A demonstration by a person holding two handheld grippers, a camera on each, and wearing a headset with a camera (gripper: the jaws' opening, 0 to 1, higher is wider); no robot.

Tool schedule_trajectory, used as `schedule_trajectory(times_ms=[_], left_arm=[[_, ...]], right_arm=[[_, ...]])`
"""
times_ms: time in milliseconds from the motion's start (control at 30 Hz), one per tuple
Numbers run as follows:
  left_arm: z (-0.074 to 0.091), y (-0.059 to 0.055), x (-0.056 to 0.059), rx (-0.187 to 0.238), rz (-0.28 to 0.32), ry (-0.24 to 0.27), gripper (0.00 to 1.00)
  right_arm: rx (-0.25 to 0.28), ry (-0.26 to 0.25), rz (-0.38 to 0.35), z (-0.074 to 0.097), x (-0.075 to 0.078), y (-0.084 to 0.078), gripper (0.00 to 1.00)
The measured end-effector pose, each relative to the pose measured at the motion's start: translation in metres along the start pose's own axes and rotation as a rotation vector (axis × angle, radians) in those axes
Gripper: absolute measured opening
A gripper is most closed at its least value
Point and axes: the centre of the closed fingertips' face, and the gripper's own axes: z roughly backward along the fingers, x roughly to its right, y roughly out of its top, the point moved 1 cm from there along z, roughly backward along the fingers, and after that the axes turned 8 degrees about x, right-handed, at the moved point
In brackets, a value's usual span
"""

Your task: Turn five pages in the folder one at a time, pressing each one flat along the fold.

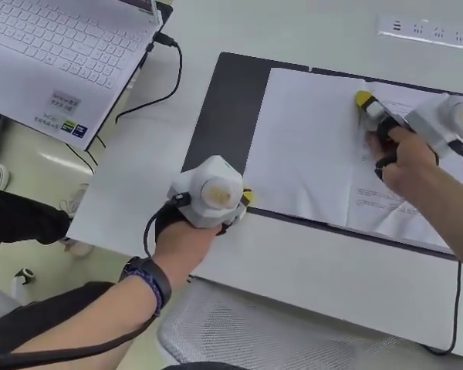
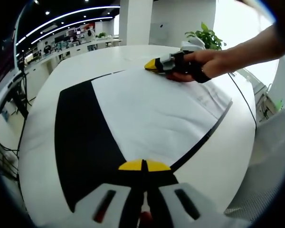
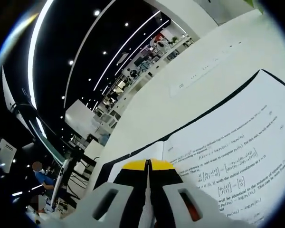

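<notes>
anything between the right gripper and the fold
Nothing visible. The right gripper, jaws shut, rests on the white page at the fold of the folder; the left gripper is at its near edge.

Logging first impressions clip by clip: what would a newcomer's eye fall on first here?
An open black folder lies mid-table, with a blank white page turned over beside a printed page. The right gripper, jaws together, sets its yellow tips on the paper where those two pages meet, toward the folder's far edge. The left gripper, also shut, sits at the folder's near edge, and a white laptop stands at the far left.
</notes>
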Motion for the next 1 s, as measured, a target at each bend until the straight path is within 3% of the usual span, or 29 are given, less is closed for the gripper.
schedule_trajectory(times_ms=[200, 600, 800, 1000], left_arm=[[0.000, 0.000, 0.000, 0.008, 0.017, 0.010, 0.00], [0.001, 0.001, 0.000, 0.007, 0.033, -0.004, 0.00], [0.002, 0.001, 0.000, 0.006, 0.032, 0.001, 0.00], [0.002, 0.002, 0.000, 0.007, 0.028, -0.001, 0.00]], right_arm=[[-0.013, 0.005, 0.029, -0.015, 0.005, 0.006, 0.00], [0.033, -0.002, 0.021, -0.039, 0.020, 0.015, 0.00], [0.020, 0.009, 0.069, -0.033, 0.017, 0.010, 0.00], [-0.020, 0.053, 0.103, -0.010, 0.008, -0.004, 0.00]])
